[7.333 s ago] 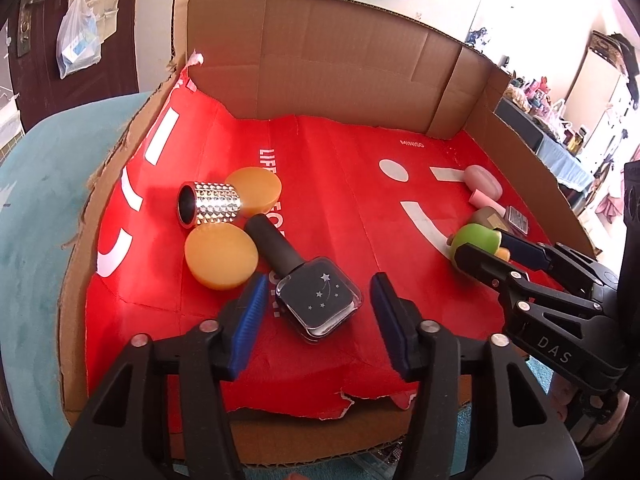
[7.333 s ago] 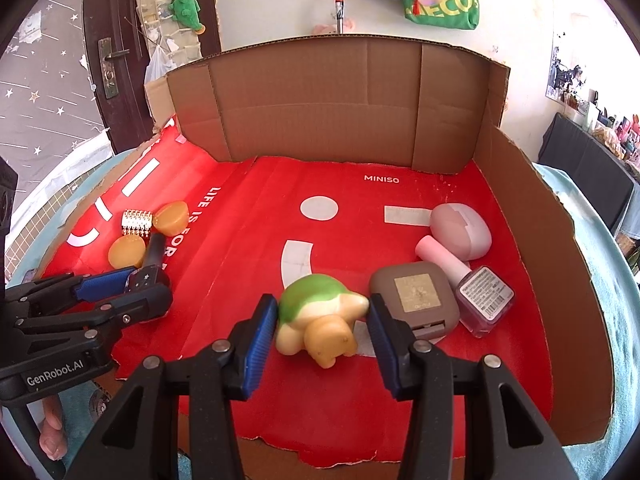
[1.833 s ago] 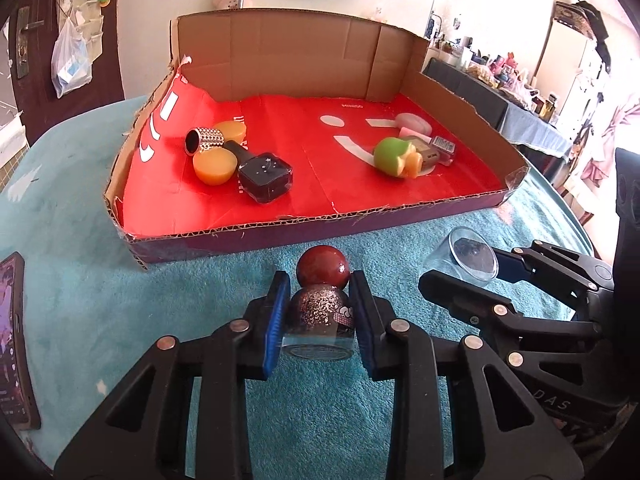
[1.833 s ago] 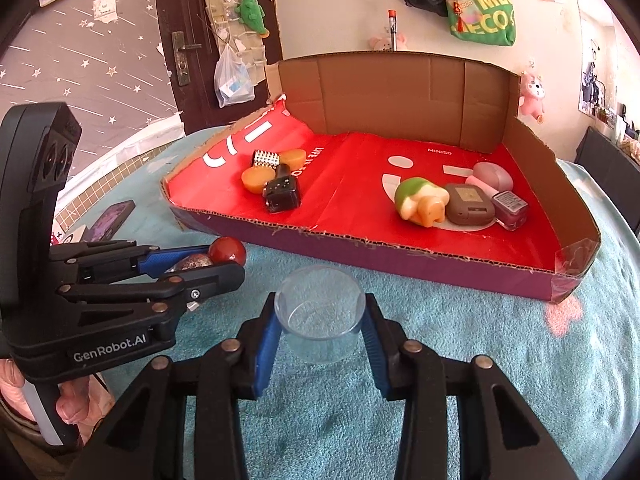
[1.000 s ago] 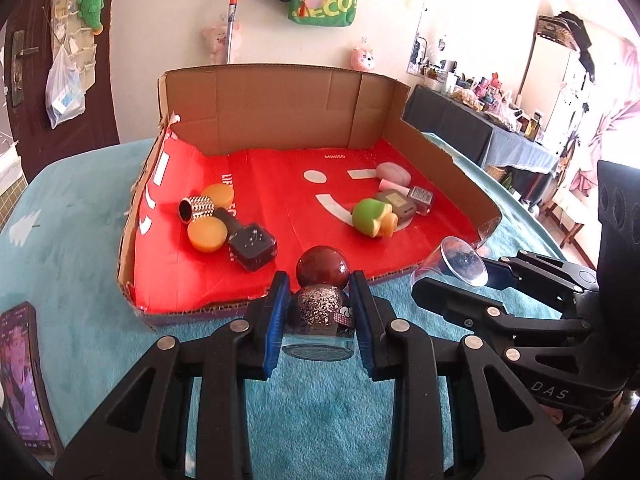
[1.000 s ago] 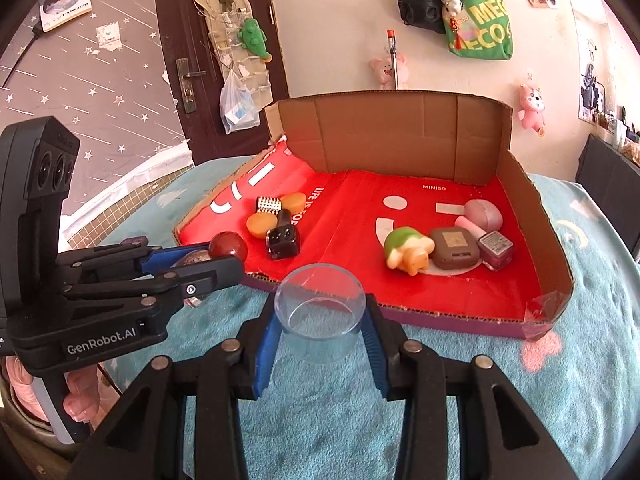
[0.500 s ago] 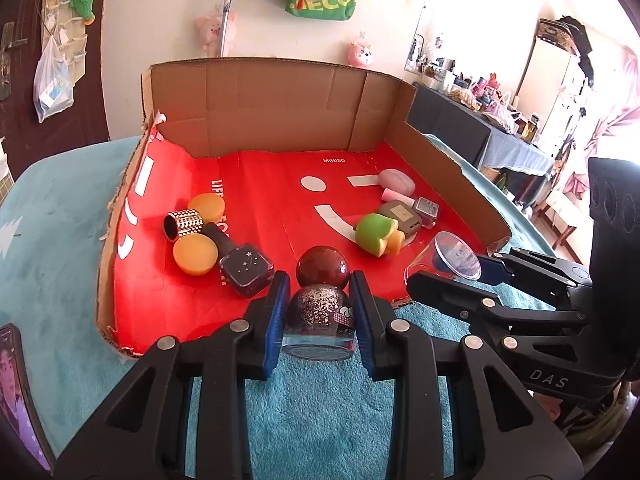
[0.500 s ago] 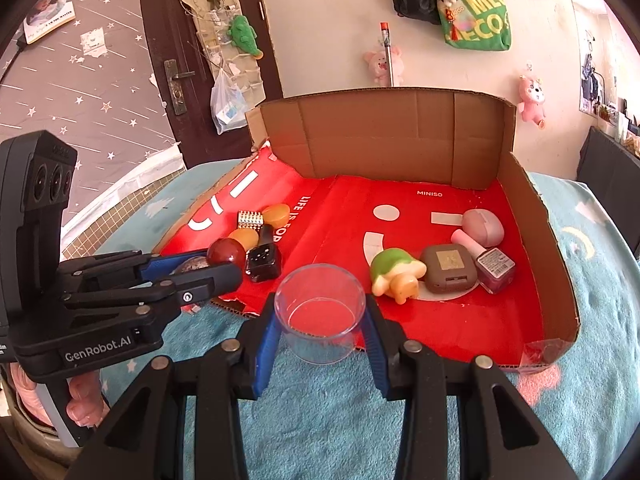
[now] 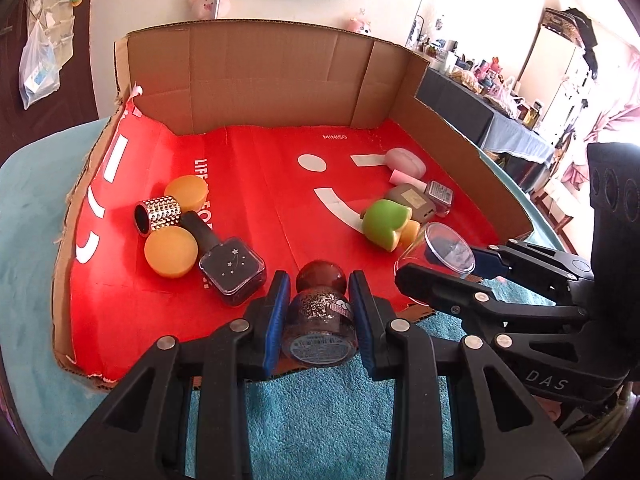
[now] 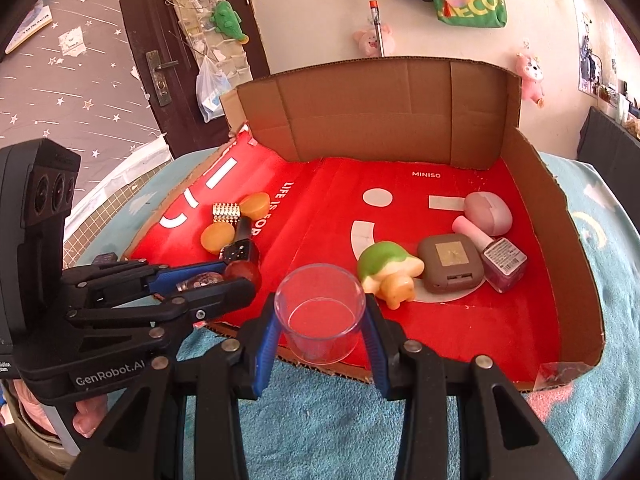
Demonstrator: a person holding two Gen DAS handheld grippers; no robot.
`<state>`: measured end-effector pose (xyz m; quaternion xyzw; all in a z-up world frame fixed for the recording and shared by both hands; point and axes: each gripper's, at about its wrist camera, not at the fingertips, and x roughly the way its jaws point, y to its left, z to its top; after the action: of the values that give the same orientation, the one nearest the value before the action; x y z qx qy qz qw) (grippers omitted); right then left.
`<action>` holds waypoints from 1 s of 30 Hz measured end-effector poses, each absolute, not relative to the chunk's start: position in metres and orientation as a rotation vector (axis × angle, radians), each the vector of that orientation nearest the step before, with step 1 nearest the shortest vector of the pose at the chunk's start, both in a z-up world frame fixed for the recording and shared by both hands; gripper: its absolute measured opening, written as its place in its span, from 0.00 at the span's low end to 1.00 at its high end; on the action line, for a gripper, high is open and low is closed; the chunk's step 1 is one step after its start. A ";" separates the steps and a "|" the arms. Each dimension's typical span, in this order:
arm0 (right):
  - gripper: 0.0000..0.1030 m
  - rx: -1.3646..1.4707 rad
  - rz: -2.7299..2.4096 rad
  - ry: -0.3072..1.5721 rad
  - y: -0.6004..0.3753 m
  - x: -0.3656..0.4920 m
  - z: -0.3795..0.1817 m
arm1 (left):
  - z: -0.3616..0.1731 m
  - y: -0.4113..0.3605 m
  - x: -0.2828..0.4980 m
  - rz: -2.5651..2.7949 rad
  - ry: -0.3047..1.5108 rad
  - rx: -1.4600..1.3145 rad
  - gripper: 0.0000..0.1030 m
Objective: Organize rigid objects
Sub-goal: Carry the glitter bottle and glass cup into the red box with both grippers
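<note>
My left gripper (image 9: 319,292) is shut on a glittery bottle with a dark red ball cap (image 9: 320,312), held over the front edge of the red-lined cardboard tray (image 9: 256,80); the bottle also shows in the right wrist view (image 10: 236,272). My right gripper (image 10: 320,320) is shut on a clear plastic cup (image 10: 320,320), held at the tray's front edge beside the green and yellow toy (image 10: 386,270). The cup also shows in the left wrist view (image 9: 444,250).
In the tray, left: two orange discs (image 9: 171,252), a studded silver ring (image 9: 158,216), a black star bottle (image 9: 232,266). Right: a brown compact (image 10: 450,262), a pink nail polish (image 10: 500,258), a pink case (image 10: 488,212). Teal cloth (image 9: 320,420) lies under the tray.
Both grippers have moved forward with their objects, from over the teal cloth to the tray's front edge. The tray contents have not moved.
</note>
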<state>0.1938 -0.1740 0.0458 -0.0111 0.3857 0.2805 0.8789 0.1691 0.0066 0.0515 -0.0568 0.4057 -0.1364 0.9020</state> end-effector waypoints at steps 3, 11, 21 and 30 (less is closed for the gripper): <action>0.40 -0.024 0.581 0.823 -0.174 0.199 0.041 | 0.048 0.006 0.174 -0.284 0.854 -0.114 0.28; 0.40 -0.004 0.582 0.857 -0.173 0.211 0.032 | 0.034 0.010 0.188 -0.274 0.888 -0.126 0.27; 0.40 -0.026 0.537 0.850 -0.172 0.221 0.029 | 0.023 0.014 0.199 -0.207 0.873 -0.106 0.27; 0.40 -0.073 0.515 0.866 -0.165 0.222 0.022 | 0.023 0.021 0.204 -0.157 0.857 -0.099 0.27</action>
<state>0.2221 -0.1649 0.0223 -0.0352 0.4147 0.2467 0.8751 0.2043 0.0212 0.0227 -0.0479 0.4147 -0.0760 0.9055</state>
